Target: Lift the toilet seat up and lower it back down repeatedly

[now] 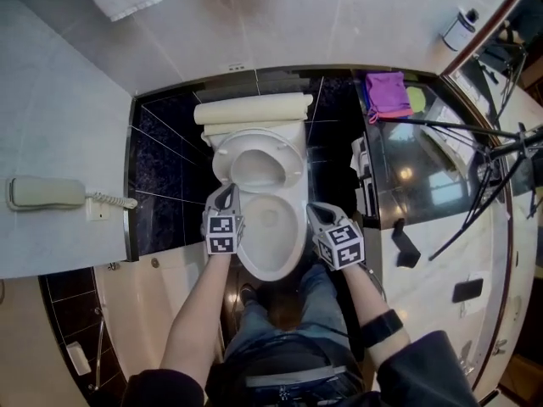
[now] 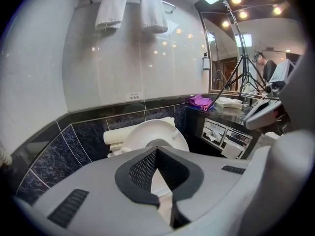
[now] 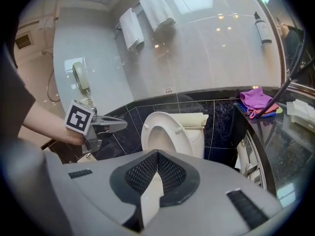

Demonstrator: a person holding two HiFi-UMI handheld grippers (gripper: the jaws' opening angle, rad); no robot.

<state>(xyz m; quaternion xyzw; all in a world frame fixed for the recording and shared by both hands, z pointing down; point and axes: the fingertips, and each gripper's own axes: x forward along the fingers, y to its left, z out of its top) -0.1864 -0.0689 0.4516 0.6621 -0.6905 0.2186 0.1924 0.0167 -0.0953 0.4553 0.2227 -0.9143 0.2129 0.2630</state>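
I see the toilet seat point(image 1: 294, 155) raised and tilted back toward the cistern point(image 1: 253, 108), leaving the bowl point(image 1: 273, 270) open below it. My left gripper point(image 1: 226, 193) hangs by the bowl's left side with its jaws closed on nothing. My right gripper point(image 1: 314, 210) is by the right side, also closed and empty.

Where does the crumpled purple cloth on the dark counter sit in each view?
Head view: crumpled purple cloth, upper right of centre.
Left gripper view: right of centre, mid-height.
Right gripper view: far right, mid-height.
Shared landmark: the raised white toilet seat, left of the cloth in all three.
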